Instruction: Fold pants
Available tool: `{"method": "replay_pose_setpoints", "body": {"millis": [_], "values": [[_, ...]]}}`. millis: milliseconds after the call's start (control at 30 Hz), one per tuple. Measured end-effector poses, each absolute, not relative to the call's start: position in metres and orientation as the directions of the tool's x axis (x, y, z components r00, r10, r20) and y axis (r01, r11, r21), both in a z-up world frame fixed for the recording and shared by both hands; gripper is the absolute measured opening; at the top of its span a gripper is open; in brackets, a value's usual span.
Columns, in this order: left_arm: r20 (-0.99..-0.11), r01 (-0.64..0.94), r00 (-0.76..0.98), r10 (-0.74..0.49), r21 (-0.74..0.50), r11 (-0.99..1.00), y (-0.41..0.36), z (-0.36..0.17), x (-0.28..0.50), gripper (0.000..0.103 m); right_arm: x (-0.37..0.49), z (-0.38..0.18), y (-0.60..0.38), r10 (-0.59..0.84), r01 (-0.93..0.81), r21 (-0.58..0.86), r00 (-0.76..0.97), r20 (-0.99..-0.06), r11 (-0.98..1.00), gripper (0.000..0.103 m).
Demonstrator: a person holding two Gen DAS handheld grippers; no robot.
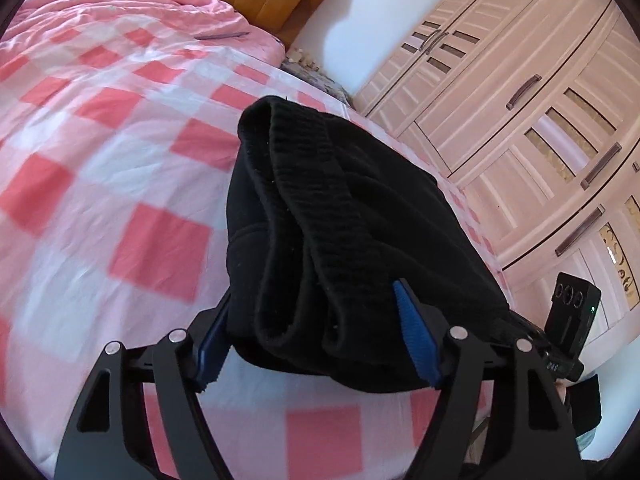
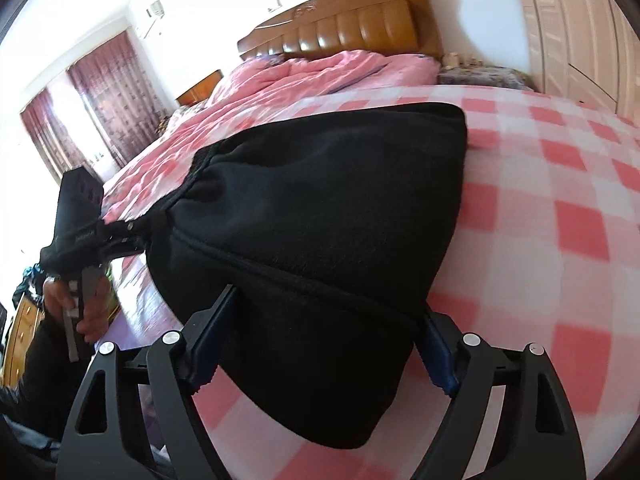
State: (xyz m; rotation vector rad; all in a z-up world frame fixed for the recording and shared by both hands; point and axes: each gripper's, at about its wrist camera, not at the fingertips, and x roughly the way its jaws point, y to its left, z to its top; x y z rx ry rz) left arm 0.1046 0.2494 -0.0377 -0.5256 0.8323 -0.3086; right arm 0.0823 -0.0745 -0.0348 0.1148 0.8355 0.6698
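The black pants (image 1: 320, 220) are bunched into a thick folded bundle held above the pink checked bed sheet (image 1: 120, 160). My left gripper (image 1: 316, 340) is shut on the ribbed waistband end of the pants, blue pads pressing both sides. My right gripper (image 2: 320, 344) is shut on the other end of the same pants (image 2: 320, 208), the fabric filling the gap between its fingers. The right gripper's body (image 1: 568, 320) shows at the right edge of the left wrist view; the left gripper and the hand holding it (image 2: 80, 248) show at the left of the right wrist view.
A crumpled pink quilt (image 2: 320, 76) lies near the brown headboard (image 2: 360, 24). A pale wardrobe (image 1: 520, 120) stands beside the bed. Maroon curtains (image 2: 100, 100) hang at a bright window on the far side.
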Motion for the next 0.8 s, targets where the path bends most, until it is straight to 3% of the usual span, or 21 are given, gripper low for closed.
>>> {"method": "replay_pose_setpoints", "body": {"millis": [67, 133, 300, 367, 400, 500, 600, 800], "values": [[-0.615, 0.052, 0.645, -0.453, -0.556, 0.829, 0.246, -0.04, 0.112, 0.077, 0.09, -0.037, -0.08, 0.582, -0.496, 0.341, 0.489, -0.65, 0.798, 0.083], [-0.615, 0.038, 0.652, -0.444, -0.558, 0.829, 0.243, -0.041, 0.118, 0.08, 0.091, -0.036, -0.081, 0.556, -0.486, 0.311, 0.516, -0.652, 0.817, 0.095], [-0.61, -0.004, 0.708, -0.356, -0.508, 0.862, 0.244, -0.032, 0.101, 0.086, 0.056, -0.012, -0.072, 0.431, -0.458, 0.132, 0.645, -0.631, 0.879, 0.096], [-0.593, -0.027, 0.761, -0.262, -0.433, 0.901, 0.239, -0.018, 0.085, 0.1, 0.044, -0.008, -0.064, 0.429, -0.483, 0.086, 0.665, -0.611, 0.872, 0.097], [-0.582, -0.049, 0.791, -0.188, -0.367, 0.929, 0.235, -0.009, 0.077, 0.102, 0.042, -0.011, -0.057, 0.41, -0.492, 0.042, 0.671, -0.618, 0.869, 0.098], [-0.597, -0.116, 0.802, -0.007, -0.167, 0.979, 0.219, 0.007, 0.071, 0.101, 0.048, -0.033, -0.041, 0.29, -0.471, -0.092, 0.672, -0.682, 0.877, 0.097], [-0.576, -0.165, 0.809, 0.12, -0.026, 0.986, 0.202, 0.022, 0.063, 0.101, 0.049, -0.033, -0.047, 0.306, -0.461, -0.053, 0.665, -0.682, 0.886, 0.097], [-0.518, -0.236, 0.817, 0.255, 0.104, 0.966, 0.182, 0.054, 0.042, 0.101, 0.005, 0.024, -0.067, 0.349, -0.44, -0.043, 0.764, -0.543, 0.897, 0.098]]}}
